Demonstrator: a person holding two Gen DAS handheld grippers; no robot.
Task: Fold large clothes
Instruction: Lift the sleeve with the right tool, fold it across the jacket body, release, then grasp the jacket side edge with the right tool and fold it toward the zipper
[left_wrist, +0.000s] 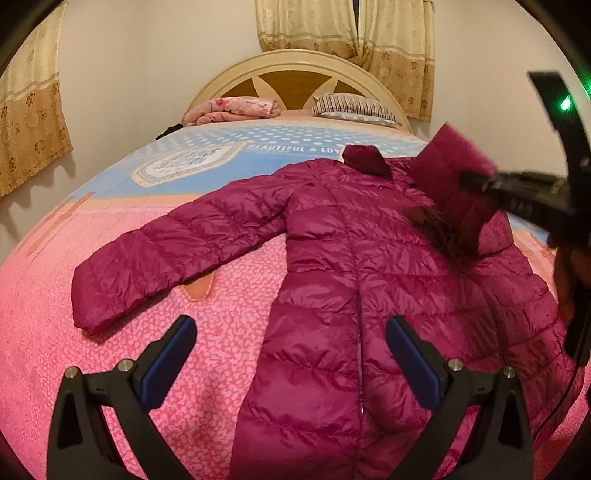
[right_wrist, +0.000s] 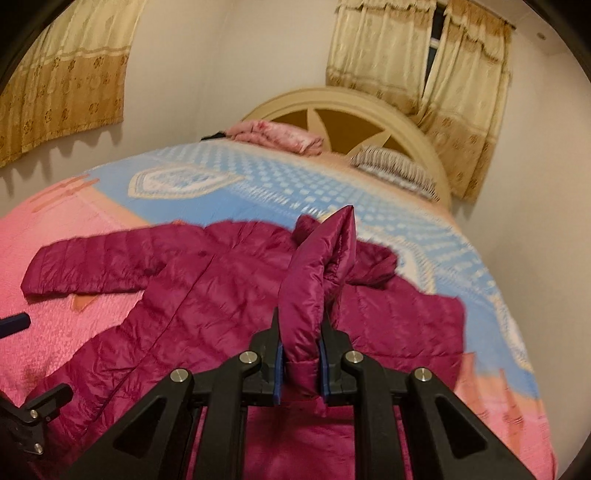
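Observation:
A magenta quilted puffer coat (left_wrist: 343, 266) lies front up on the bed, its left sleeve (left_wrist: 155, 258) stretched out flat. My right gripper (right_wrist: 301, 354) is shut on the cuff of the right sleeve (right_wrist: 314, 280) and holds it lifted over the coat's body (right_wrist: 192, 302). It also shows in the left wrist view (left_wrist: 476, 181), with the raised sleeve (left_wrist: 447, 166) in it. My left gripper (left_wrist: 290, 347) is open and empty, above the coat's lower hem and the bedcover.
The bed has a pink and blue cover (left_wrist: 110, 350). A folded pink blanket (left_wrist: 232, 109) and a striped pillow (left_wrist: 354, 107) lie by the cream headboard (left_wrist: 295, 66). Curtains (left_wrist: 391, 40) hang behind. The wall (left_wrist: 129, 92) is on the left.

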